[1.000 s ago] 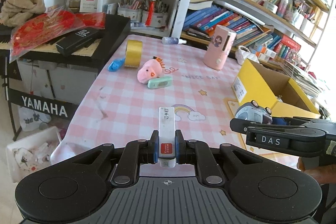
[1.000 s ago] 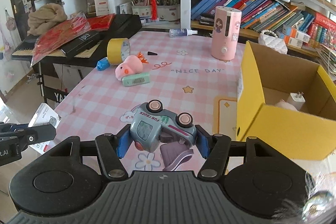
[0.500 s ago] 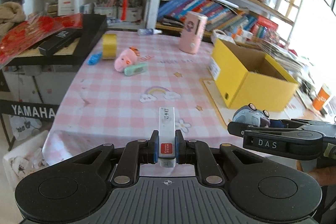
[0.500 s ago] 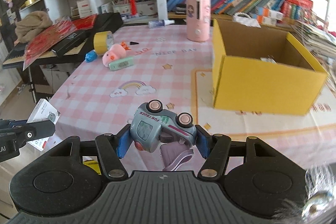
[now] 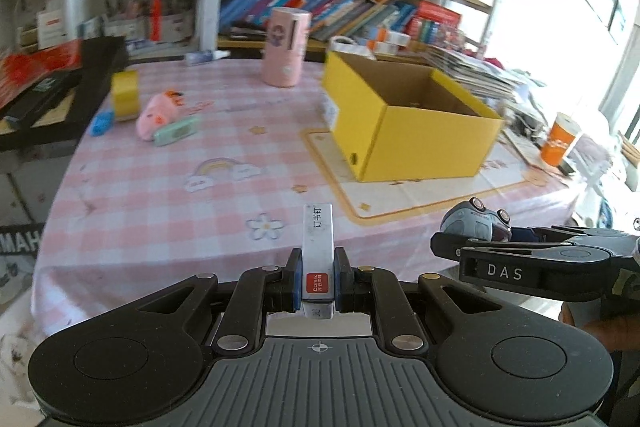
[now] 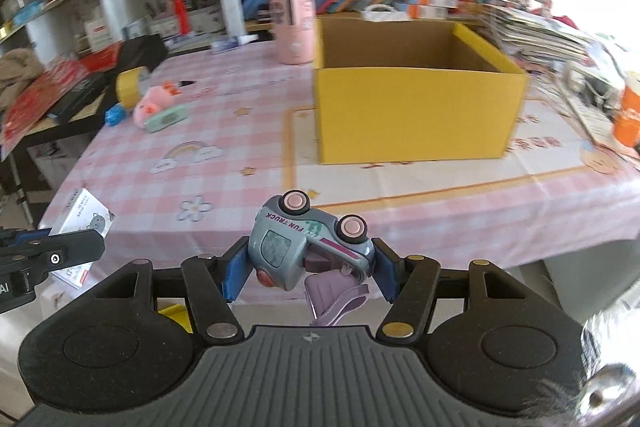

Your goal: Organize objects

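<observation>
My left gripper (image 5: 317, 283) is shut on a small white staple box (image 5: 317, 247), held edge-up off the near edge of the table. My right gripper (image 6: 308, 269) is shut on a grey toy truck (image 6: 304, 239) lying on its side, pink wheels up, a purple flap hanging below it. The same truck (image 5: 476, 225) and the right gripper show at the right of the left wrist view. An open yellow cardboard box (image 6: 416, 107) stands on the pink checked tablecloth (image 6: 224, 163) ahead; its inside is mostly hidden. The staple box (image 6: 82, 223) also shows at the left edge.
At the far left of the table lie a yellow tape roll (image 5: 126, 95), a pink plush pig (image 5: 154, 113), a mint case (image 5: 178, 130) and a small blue item (image 5: 102, 123). A pink cylinder (image 5: 285, 53) stands behind. An orange cup (image 5: 560, 143) and paper stacks crowd the right; bookshelves behind.
Both grippers have swung to the right while keeping their loads. The yellow box has shifted from the right edge toward the middle of both views, and the far-left items have slid leftward.
</observation>
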`<state>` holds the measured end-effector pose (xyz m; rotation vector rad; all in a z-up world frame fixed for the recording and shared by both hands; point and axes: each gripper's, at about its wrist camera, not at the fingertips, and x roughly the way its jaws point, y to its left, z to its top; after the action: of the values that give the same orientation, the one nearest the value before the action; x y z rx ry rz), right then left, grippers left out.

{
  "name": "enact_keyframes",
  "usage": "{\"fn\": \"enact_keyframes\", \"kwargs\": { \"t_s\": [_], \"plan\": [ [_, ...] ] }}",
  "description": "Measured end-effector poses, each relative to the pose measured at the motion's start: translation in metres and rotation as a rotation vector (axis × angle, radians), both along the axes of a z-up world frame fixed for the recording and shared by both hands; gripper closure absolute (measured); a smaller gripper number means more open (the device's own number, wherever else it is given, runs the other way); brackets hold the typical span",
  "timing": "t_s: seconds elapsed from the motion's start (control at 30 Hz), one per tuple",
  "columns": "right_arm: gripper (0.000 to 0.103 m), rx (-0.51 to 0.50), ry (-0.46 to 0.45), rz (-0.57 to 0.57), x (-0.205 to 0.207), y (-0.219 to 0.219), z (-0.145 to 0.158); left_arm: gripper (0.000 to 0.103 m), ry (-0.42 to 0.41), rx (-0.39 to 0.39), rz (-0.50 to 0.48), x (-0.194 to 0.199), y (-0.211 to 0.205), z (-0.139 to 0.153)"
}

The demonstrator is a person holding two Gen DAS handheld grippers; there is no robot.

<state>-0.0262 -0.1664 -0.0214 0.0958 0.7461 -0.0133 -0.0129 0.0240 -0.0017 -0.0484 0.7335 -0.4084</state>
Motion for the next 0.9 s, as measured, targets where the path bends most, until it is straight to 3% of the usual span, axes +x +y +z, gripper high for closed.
{"fn": "enact_keyframes", "kwargs": {
  "t_s": [0.9],
  "plan": [
    [0.044,-0.007,0.018,-0.221,-0.013,-0.091,-0.001,0.09,-0.002,-0.002,-0.211,0.028,-0.092,-0.003]
  ]
}}
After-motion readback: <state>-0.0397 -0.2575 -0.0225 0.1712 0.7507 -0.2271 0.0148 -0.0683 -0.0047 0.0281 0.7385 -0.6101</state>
